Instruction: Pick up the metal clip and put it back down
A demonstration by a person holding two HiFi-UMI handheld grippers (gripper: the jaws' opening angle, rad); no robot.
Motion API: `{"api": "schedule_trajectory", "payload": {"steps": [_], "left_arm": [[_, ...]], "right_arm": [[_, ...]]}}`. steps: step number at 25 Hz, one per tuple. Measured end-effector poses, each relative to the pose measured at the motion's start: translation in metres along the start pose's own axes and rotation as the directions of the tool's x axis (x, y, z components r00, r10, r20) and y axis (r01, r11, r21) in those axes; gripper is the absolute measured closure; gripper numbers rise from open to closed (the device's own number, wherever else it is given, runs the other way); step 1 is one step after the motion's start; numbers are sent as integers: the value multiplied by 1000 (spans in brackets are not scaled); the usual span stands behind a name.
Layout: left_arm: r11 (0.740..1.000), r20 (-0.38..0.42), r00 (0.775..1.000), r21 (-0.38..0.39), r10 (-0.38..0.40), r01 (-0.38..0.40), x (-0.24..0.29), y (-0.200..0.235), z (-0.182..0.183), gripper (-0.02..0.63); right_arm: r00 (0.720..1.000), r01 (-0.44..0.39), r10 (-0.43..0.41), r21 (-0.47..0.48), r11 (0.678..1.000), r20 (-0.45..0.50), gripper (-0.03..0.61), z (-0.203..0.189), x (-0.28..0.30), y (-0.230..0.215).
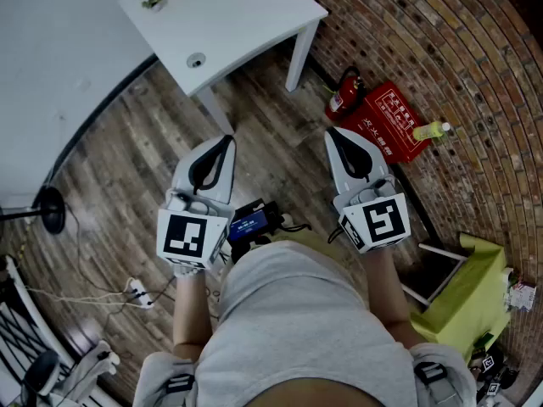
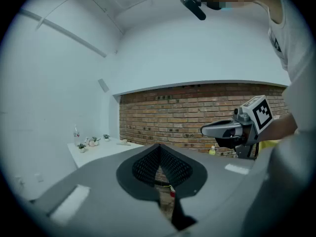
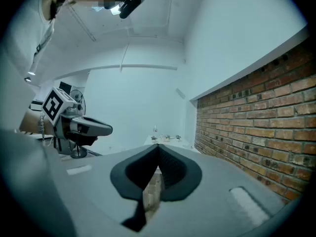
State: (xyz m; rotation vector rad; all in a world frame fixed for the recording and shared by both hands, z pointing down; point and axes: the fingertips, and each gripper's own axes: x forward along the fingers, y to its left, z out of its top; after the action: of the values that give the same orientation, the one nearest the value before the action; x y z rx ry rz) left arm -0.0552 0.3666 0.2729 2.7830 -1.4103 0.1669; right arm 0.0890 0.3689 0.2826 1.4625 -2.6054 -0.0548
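At about nine o'clock in the head view a black round-based stand (image 1: pixel 48 209) sits on the grey wood-plank floor (image 1: pixel 127 151), with a white power strip (image 1: pixel 137 293) down at eight o'clock. At eleven o'clock is the white square-topped table (image 1: pixel 222 24); a few small things lie at its far edge, too small for me to tell whether the metal clip is among them, and no other view shows it plainly. My left gripper (image 1: pixel 226 140) hangs over the floor pointing toward twelve o'clock, its jaws pressed together with nothing between them, as the left gripper view shows. Between my two hands, just above my waist, is a small black device with a blue screen (image 1: pixel 251 222). My right gripper (image 1: pixel 332 132) points the same way, level with the left and well apart from it, its jaws likewise pressed together on nothing. At one o'clock a red fire extinguisher (image 1: pixel 345 92) stands against the red brick wall (image 1: pixel 458 49), touching a flat red box with white lettering (image 1: pixel 392 124), and a yellow-green bottle (image 1: pixel 430 131) lies just beside that box. At four o'clock stands a yellow-green open box (image 1: pixel 465 288).
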Motion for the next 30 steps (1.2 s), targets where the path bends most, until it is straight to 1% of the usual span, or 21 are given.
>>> {"api": "schedule_trajectory", "payload": {"steps": [2,4,8,13,17,21,25,26,27,29,30], "left_arm": [[1000,-12,1000,6,4,-4,-3,1,-9,603],[1000,-10,1000,3,3,-3,-4,0,-10,603],[1000,-47,999,-3,8,-8,-5,-1,-14,603],[1000,-48,999,-5,6,-6,-2,-3,-14,603],[1000,-51,999,-1,6,-6,1,-4,-14,603],[1000,-49,999,-16,14,-15,4,-5,-12,603],[1000,-34,999,-3,-3,3,8,-11,-10,607],[1000,-37,999,-1,-7,7,9,-13,-11,612],[1000,-40,999,-2,-10,10,11,-15,-12,600],[1000,-21,1000,-4,-20,19,14,-18,-9,543],[1000,-10,1000,-4,-23,23,15,-20,-7,527]], "right_arm": [[1000,-1,1,0,1000,-1,581,0,-2,1],[1000,-1,1,1,1000,-1,581,0,-3,1],[1000,0,0,0,1000,0,581,-1,-3,0],[1000,0,0,5,1000,3,581,-1,-4,-2],[1000,5,-5,43,999,14,581,-1,-4,-8],[1000,-4,4,52,999,9,580,-2,-4,-11],[1000,4,-4,69,998,9,580,-5,-3,-15],[1000,1,-2,79,997,10,567,-6,-3,-16],[1000,-4,3,89,996,12,526,-7,-2,-16],[1000,-13,12,102,995,14,477,-7,-2,-18],[1000,-17,16,106,994,15,462,-6,-1,-19]]}}
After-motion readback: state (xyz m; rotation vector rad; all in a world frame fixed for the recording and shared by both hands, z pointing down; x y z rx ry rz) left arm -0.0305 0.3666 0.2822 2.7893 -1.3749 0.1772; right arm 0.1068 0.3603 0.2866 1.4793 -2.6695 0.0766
